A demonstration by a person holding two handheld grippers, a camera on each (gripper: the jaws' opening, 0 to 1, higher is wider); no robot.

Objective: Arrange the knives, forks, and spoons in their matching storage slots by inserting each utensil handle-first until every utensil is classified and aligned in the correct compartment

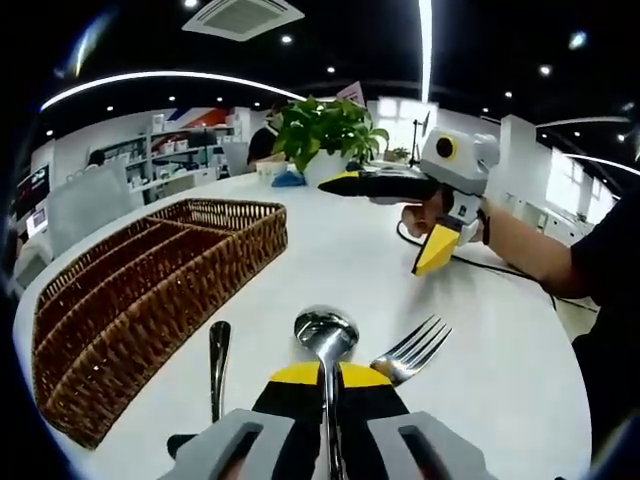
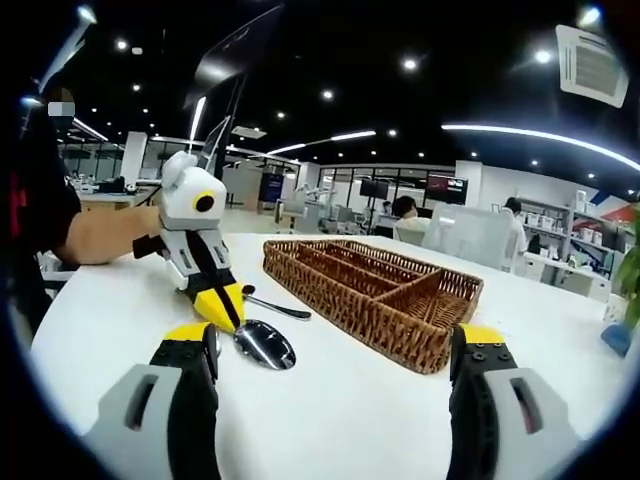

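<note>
— Fingers? Left gripper view first.
— My left gripper [image 1: 328, 385] is clamped on a spoon [image 1: 326, 345], bowl forward, above the white table [image 1: 330, 250]. A fork [image 1: 412, 350] lies just right, a knife [image 1: 218, 365] left, the wicker tray [image 1: 150, 280] beyond.
— Right gripper view?
— My right gripper [image 2: 335, 375] stands wide apart, holding nothing; tray ahead. No readable writing.

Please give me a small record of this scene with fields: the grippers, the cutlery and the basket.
left gripper: shut on the spoon, bowl pointing forward
right gripper: open, holds nothing
fork: lies on the white table, right of the spoon
third utensil: lies on the table, left of the spoon; kind unclear
wicker basket: on the table, several long compartments, no cutlery seen inside
potted plant: at the far table edge
</note>
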